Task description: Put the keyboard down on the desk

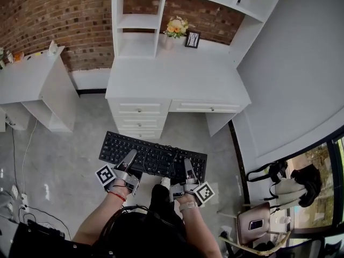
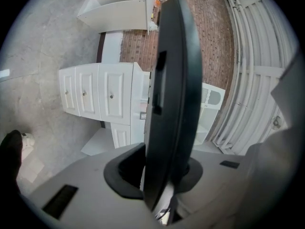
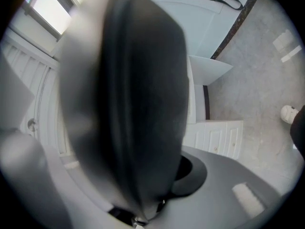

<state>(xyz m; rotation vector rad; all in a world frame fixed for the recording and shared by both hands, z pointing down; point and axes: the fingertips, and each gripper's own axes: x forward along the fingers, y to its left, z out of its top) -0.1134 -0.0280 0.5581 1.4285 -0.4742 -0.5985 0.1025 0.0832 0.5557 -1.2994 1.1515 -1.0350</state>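
Facing keys-up, keyboard (image 1: 156, 156), long axis left-right, before desk (image 1: 177, 75)

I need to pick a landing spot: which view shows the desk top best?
The head view: the whole desk top shows from above, with flowers and a frame at the back. In the left gripper view the keyboard hides all but its drawers; the right gripper view shows only a few drawers.

Loads of room on the white wooden desk (image 1: 177, 82): the front and middle of its top are bare. In the way at its back: orange flowers in a white vase (image 1: 175, 30), a black picture frame (image 1: 192, 38), and a white shelf tower (image 1: 138, 19) back-left.
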